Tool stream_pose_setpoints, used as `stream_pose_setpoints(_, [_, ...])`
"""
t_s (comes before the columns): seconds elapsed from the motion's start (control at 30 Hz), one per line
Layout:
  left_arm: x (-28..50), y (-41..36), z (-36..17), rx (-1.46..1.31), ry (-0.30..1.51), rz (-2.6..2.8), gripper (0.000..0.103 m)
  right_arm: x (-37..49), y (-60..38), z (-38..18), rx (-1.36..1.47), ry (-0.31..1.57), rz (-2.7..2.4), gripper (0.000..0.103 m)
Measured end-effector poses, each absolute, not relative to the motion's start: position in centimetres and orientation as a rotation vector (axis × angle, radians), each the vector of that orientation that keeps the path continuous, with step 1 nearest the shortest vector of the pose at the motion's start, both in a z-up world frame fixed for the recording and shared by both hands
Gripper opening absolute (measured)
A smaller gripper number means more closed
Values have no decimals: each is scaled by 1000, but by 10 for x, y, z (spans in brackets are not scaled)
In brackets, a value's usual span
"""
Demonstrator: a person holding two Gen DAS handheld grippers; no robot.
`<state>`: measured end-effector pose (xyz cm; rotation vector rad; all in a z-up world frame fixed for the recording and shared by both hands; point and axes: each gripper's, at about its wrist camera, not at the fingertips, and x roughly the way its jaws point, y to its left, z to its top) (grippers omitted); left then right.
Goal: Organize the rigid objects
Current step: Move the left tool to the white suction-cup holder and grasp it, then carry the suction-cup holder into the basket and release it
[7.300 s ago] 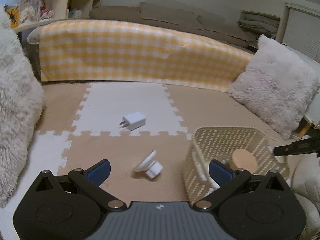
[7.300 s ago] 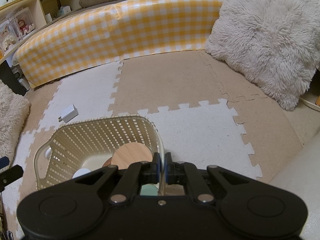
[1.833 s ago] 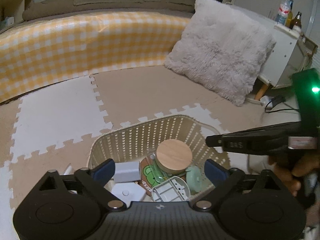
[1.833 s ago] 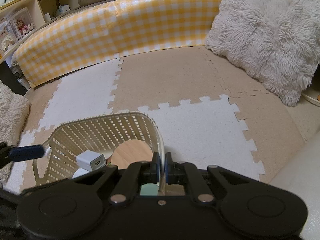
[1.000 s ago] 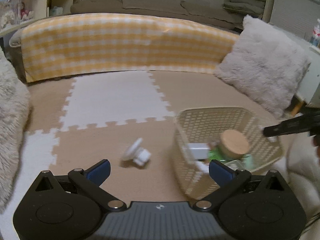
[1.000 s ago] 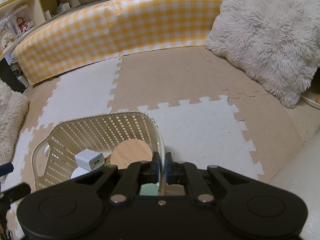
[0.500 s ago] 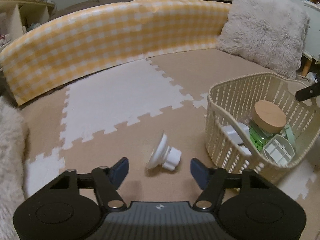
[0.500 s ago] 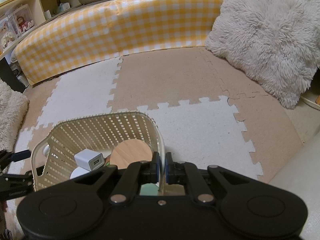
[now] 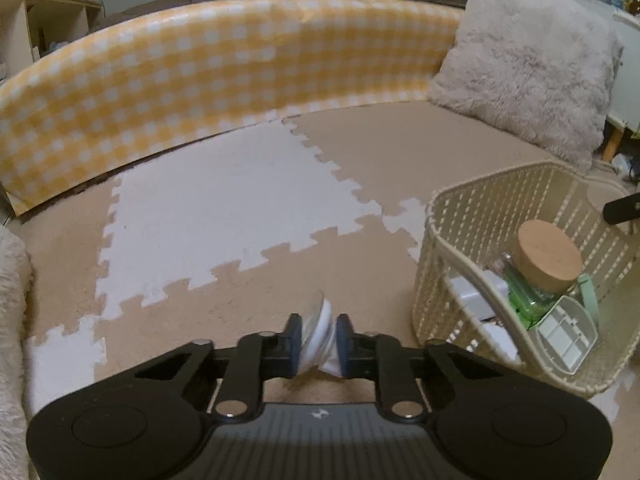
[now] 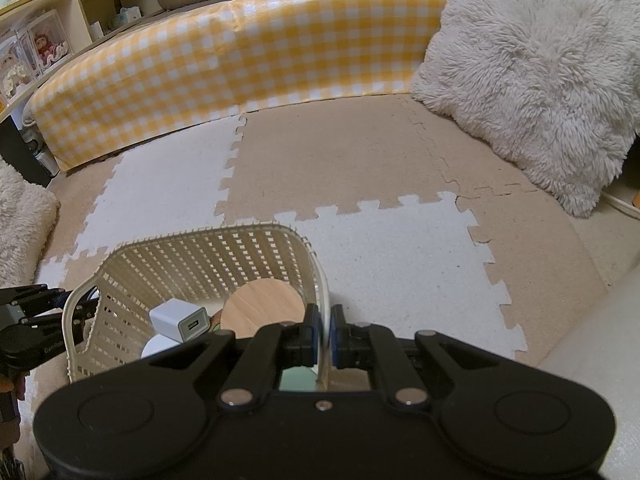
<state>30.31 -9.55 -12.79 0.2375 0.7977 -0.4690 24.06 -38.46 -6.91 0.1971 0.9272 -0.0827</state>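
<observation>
Both grippers clamped, one on a loose piece and one on the basket rim.

The left gripper (image 9: 317, 338) has just closed its jaws on the white suction-cup holder (image 9: 319, 334) low over the tan foam mat (image 9: 248, 288), just beside the cream basket (image 9: 444, 248). The right gripper (image 10: 324, 338) pinches that basket's near rim; inside lie a white charger (image 10: 180, 319) and a wooden-lidded jar (image 10: 262, 304). Beyond, a yellow checked bolster (image 10: 224, 56) borders the mat's far edge.

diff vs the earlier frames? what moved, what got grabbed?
The white charger, on the mat seven seconds back, now lies in the basket. The left gripper came down beside the basket and its jaws have just closed on the white suction-cup piece. Unchanged: the right gripper stays clamped on the basket rim; the cork-lidded jar is still inside.
</observation>
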Motion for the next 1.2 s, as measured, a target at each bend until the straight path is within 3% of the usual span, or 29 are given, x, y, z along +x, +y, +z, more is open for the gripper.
stream_pose_setpoints(0.33, [279,-71,-120,110,798,-403,10,240,-384,-69,197,927,-82,6])
stream_pose_setpoints(0.8, [240,-83,-37,-86,652,-548,10,240,-385,-69,197,927,-82,6])
stream_pose_setpoints(1.2, [249,-136,-71,-170,872,-677,10,240,-385,-69,197,926,-82,6])
